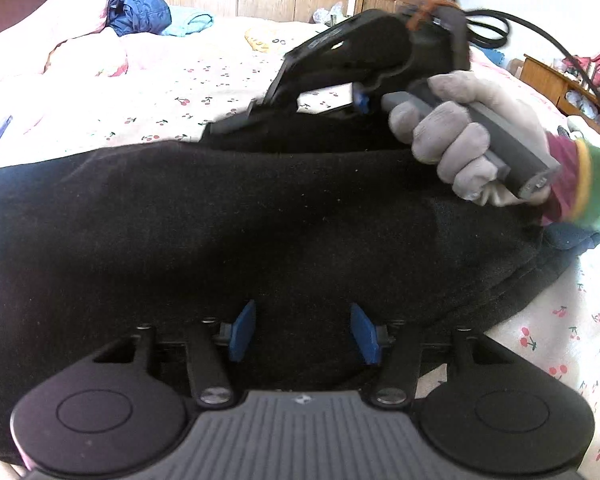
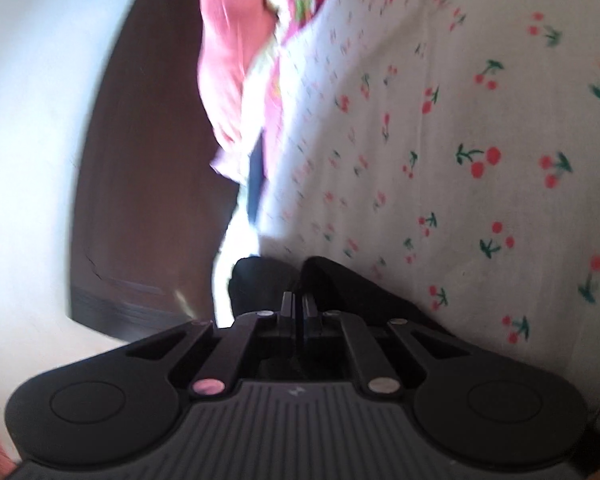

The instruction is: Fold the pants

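- Black pants [image 1: 236, 232] spread on the bed [image 1: 172, 92], over a sheet printed with cherries.
- Long axis across the left wrist view, from the left edge to the right; the end with a stitched hem at the right — which end of the garment that is, hard to tell.
- Left gripper [image 1: 304, 330] low over the near part of the cloth, fingers [image 1: 242, 332] set wide apart with blue pads, nothing pinched between them; black fabric lying under and past the tips.
- Right gripper [image 2: 299, 304] closed to a narrow slit, fingers pinched on a bunched fold of the black cloth — a hump of it showing on each side of the tips in the right wrist view.
- In the left wrist view, that same tool at the far edge of the pants, held by a gloved hand [image 1: 460, 136] near the right end.
- Right wrist view blurred; pink bedding [image 2: 236, 60] beyond.
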Available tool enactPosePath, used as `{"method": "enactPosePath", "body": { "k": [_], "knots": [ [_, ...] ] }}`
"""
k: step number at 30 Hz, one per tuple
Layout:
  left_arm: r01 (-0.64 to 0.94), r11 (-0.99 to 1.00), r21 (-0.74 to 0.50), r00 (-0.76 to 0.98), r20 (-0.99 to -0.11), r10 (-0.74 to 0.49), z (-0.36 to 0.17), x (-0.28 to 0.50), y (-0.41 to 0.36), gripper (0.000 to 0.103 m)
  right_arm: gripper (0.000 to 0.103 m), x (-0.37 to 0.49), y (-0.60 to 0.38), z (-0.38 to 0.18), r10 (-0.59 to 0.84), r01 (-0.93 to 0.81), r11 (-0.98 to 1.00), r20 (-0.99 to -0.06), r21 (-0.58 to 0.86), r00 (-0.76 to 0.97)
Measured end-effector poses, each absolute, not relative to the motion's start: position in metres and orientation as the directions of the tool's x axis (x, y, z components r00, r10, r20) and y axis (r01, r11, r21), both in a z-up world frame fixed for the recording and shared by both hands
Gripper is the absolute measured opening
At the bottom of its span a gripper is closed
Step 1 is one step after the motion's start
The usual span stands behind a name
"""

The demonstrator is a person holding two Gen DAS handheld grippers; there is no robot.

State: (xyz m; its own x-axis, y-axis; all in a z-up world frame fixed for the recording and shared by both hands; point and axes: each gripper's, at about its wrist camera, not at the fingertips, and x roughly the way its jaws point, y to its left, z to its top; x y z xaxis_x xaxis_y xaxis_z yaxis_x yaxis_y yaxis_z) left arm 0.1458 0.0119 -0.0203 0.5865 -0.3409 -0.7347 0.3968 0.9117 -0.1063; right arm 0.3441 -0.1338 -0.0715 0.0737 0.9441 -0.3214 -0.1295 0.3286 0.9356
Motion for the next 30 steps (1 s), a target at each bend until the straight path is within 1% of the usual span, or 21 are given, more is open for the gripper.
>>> {"method": "enactPosePath", "body": {
  "k": [2, 3, 6, 8, 9, 13, 18, 21, 24, 26, 29, 30],
  "knots": [
    [0.397, 0.912, -0.107, 0.586, -0.734, -0.342, -0.021, 0.146, 0.012, 0.066, 0.005, 0.352, -0.126, -0.068, 0.922, -0.155, 0.385, -0.386, 0.910, 0.029],
    [0.397, 0.911, -0.109, 0.587, -0.734, -0.343, -0.021, 0.146, 0.012, 0.067, 0.005, 0.357, -0.125, -0.068, 0.916, -0.153, 0.400, -0.399, 0.904, 0.038],
    [0.397, 0.911, -0.113, 0.586, -0.732, -0.346, -0.021, 0.146, 0.012, 0.067, 0.004, 0.366, -0.133, -0.073, 0.925, -0.089, 0.371, -0.360, 0.924, 0.123],
    [0.397, 0.911, -0.112, 0.587, -0.732, -0.346, -0.022, 0.145, 0.014, 0.067, 0.003, 0.366, -0.132, -0.078, 0.916, -0.058, 0.374, -0.359, 0.926, 0.180],
    [0.398, 0.911, -0.111, 0.587, -0.732, -0.346, -0.021, 0.145, 0.014, 0.067, 0.003, 0.363, -0.130, -0.080, 0.912, -0.059, 0.380, -0.364, 0.923, 0.187],
    [0.398, 0.911, -0.113, 0.588, -0.731, -0.347, -0.021, 0.144, 0.015, 0.067, 0.003, 0.357, -0.140, -0.078, 0.915, -0.045, 0.352, -0.333, 0.935, 0.229],
    [0.395, 0.911, -0.116, 0.591, -0.727, -0.349, -0.021, 0.144, 0.016, 0.067, 0.003, 0.356, -0.144, -0.058, 0.907, -0.108, 0.377, -0.343, 0.920, 0.245],
    [0.386, 0.914, -0.123, 0.600, -0.720, -0.350, -0.021, 0.144, 0.019, 0.067, 0.003, 0.353, -0.149, -0.043, 0.902, -0.152, 0.374, -0.321, 0.915, 0.288],
    [0.386, 0.914, -0.125, 0.594, -0.725, -0.349, -0.022, 0.144, 0.018, 0.068, 0.002, 0.348, -0.162, -0.025, 0.882, -0.211, 0.382, -0.288, 0.900, 0.372],
    [0.391, 0.915, -0.097, 0.590, -0.736, -0.330, -0.023, 0.145, 0.013, 0.069, 0.001, 0.353, -0.168, -0.034, 0.836, -0.147, 0.440, -0.345, 0.886, 0.427],
    [0.400, 0.915, -0.058, 0.597, -0.740, -0.309, -0.024, 0.142, 0.006, 0.072, 0.001, 0.361, -0.165, -0.049, 0.745, -0.061, 0.576, -0.492, 0.815, 0.450],
    [0.398, 0.915, -0.061, 0.597, -0.740, -0.309, -0.023, 0.142, 0.006, 0.072, 0.001, 0.360, -0.165, -0.046, 0.731, -0.077, 0.595, -0.500, 0.800, 0.464]
  ]
}}
